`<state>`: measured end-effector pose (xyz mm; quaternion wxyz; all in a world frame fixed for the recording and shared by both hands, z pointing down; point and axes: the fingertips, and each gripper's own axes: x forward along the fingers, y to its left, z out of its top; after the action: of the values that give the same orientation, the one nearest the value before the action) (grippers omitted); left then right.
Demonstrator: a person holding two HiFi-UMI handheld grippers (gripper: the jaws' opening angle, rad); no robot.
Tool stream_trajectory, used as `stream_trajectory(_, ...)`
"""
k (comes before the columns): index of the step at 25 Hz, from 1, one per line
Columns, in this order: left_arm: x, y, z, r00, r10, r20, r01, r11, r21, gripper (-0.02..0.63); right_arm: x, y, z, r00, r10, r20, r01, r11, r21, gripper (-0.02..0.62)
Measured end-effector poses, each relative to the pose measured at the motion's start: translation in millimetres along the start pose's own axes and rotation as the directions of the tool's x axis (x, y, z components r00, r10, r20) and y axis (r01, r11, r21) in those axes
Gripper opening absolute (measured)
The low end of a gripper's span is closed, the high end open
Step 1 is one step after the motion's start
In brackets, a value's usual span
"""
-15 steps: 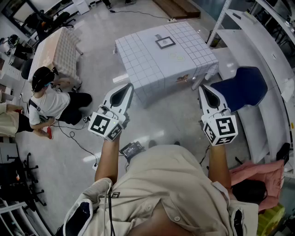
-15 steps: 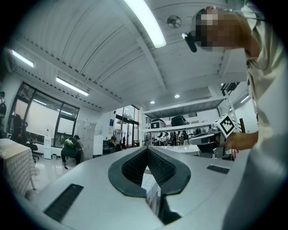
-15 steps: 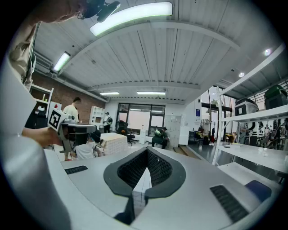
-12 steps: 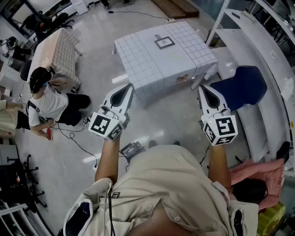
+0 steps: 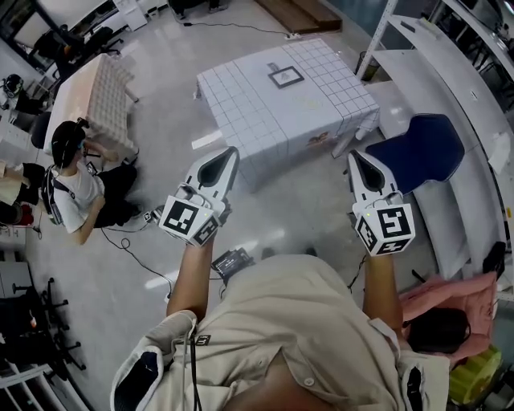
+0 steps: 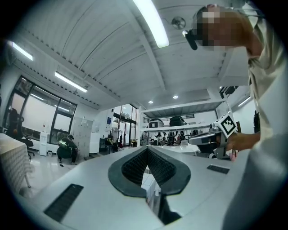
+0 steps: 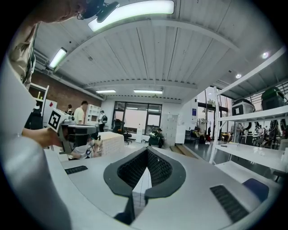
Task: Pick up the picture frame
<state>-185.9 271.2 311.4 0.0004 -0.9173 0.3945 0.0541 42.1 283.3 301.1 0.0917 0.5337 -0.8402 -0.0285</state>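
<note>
Left tongs and right tongs are closed and empty, well short of the picture frame on the desk. Approach seems the step; opening comes next.

overall: bright, even indoor light; floor well lit, no dim zones.
src: long ceiling tube in left gripper view and wide ceiling panel in right gripper view, both blown out white.
daylight: tall windows at left add pale wash.
glare: soft sheen patches on floor close to the person.
shadows: faint, short, soft-edged.
distortion: both gripper views heavy fisheye, black vignette corners, ceiling lines bowed; head view bends less, mostly at edges.
focus: left gripper and right gripper shells sit close to lens, slightly soft; bkgd tiny but legible.
motion blur: none seen.
</note>
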Motion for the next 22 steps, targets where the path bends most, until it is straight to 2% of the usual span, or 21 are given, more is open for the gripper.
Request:
stream_trajectory(9,13.3,22.4,-7.6,1.0,-0.025,0.003,0.025,1.0,0.009,0.012,23.0,6.2,2.2,1.0,-0.009,0.012,0.009,1.0,0.015,0.026)
stream_trajectory(12,28.8,28.8,-13.1,0.999,-0.035,-0.004,0.035,0.999,-0.011,0.012,38.6,0.8,1.1,1.0,-0.003,0.005,0.002,1.0,0.013,0.026)
stream_trajectory(19,80.8,60.7,4.6,0.999,-0.041,-0.025,0.04,0.999,-0.022,0.012,93.2,-32.2,24.3,1.0,0.011,-0.011,-0.011,1.0,0.022,0.026)
stream_trajectory(22,90.6,41.3,-10.6,0.999,-0.022,-0.024,0.022,1.0,-0.01,0.012,84.6,-48.3,3.6,1.0,0.03,-0.003,-0.03,0.999,0.023,0.026)
